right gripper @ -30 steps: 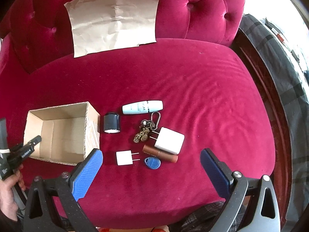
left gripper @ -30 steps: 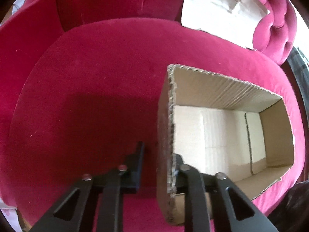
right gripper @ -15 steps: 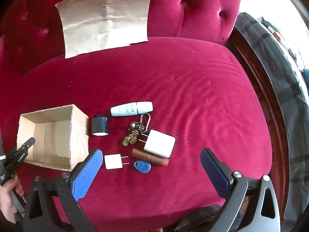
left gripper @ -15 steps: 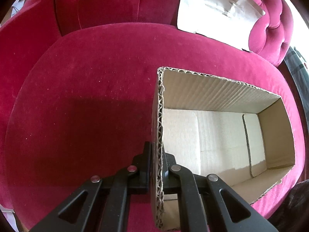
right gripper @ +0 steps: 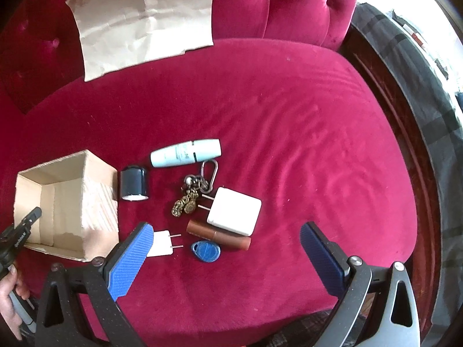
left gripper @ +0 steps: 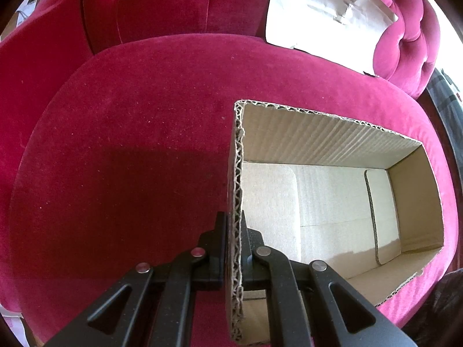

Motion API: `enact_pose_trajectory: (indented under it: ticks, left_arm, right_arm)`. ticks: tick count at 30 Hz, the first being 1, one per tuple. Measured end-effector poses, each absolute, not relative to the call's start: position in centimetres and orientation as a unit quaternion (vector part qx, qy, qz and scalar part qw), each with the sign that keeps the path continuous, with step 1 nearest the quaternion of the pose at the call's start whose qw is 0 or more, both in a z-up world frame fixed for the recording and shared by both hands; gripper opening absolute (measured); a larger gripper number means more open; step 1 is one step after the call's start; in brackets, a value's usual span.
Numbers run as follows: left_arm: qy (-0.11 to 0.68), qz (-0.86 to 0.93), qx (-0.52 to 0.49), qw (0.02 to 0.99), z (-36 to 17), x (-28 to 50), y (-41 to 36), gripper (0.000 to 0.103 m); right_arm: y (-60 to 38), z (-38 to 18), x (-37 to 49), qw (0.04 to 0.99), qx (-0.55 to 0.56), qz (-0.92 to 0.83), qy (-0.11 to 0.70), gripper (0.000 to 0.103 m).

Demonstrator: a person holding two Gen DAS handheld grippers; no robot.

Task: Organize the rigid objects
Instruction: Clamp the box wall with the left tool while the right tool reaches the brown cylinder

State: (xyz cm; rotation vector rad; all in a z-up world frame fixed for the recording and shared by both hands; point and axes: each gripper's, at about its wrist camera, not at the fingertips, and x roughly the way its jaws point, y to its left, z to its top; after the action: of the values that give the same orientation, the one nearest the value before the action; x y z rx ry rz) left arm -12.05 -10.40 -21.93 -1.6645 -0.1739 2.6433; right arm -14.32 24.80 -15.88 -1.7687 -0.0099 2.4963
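the light, stiff cardboard box (left gripper: 332,202) is being pinched at its thin wall between the left gripper (left gripper: 233,245) fingers; the right gripper (right gripper: 222,248) fingers are being held wide open, with nothing gripped.

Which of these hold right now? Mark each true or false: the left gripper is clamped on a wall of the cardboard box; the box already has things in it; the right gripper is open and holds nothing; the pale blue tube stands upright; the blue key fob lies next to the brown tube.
1. The left gripper is clamped on a wall of the cardboard box. True.
2. The box already has things in it. False: its inside shows only bare cardboard.
3. The right gripper is open and holds nothing. True.
4. The pale blue tube stands upright. False: it lies on its side on the red cushion.
5. The blue key fob lies next to the brown tube. True.
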Motion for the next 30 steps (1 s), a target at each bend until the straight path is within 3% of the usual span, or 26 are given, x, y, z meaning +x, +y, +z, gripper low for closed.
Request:
enact_pose_trajectory:
  ticks: [27, 30]
  left_arm:
    - [-0.045, 0.848, -0.528, 0.006, -21.6, -11.7, -10.6, 0.006]
    - [-0.045, 0.847, -0.529, 0.006, -21.6, -11.6, -10.6, 0.006]
  right_arm:
    - [25.9, -23.4, -15.9, 0.059, -0.608, 0.789, 0.065, 0.103]
    - [26.0, -23.6, -16.0, 0.064, -0.607, 0.789, 0.066, 0.098]
